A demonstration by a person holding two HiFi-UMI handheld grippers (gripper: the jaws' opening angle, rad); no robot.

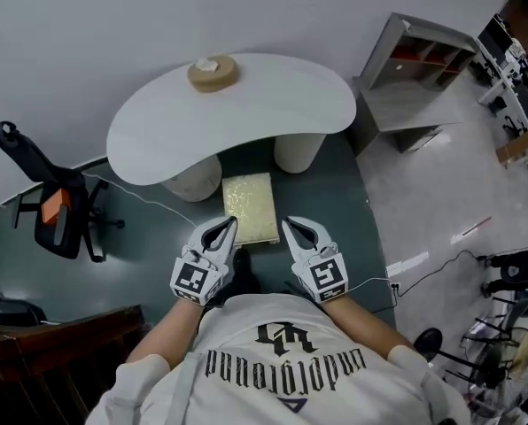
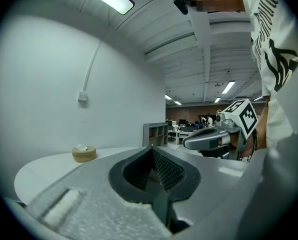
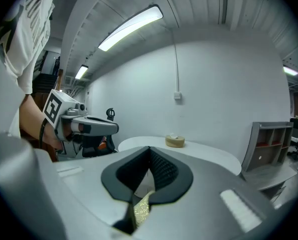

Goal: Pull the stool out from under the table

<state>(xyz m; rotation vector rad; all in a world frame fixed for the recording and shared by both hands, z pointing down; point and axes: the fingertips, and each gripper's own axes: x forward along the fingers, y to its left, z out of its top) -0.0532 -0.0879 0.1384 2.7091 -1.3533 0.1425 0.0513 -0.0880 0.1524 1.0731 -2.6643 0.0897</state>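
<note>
The stool (image 1: pixel 250 207), with a pale yellow square cushion, stands half under the near edge of the white kidney-shaped table (image 1: pixel 273 104). My left gripper (image 1: pixel 231 224) hovers just left of the stool's near corner, shut, with nothing in it. My right gripper (image 1: pixel 286 224) hovers just right of the stool, also shut and empty. Both are held close in front of the person's chest, above the stool's level. In the right gripper view a strip of the yellow cushion (image 3: pixel 141 209) shows below the closed jaws. The left gripper view looks over the table top (image 2: pixel 49 169).
A round tan box (image 1: pixel 213 73) sits on the table's far side. A black office chair (image 1: pixel 56 215) stands to the left, a grey shelf unit (image 1: pixel 415 69) at the back right. Two cylindrical table legs (image 1: pixel 298 152) flank the stool. Cables lie on the floor at right.
</note>
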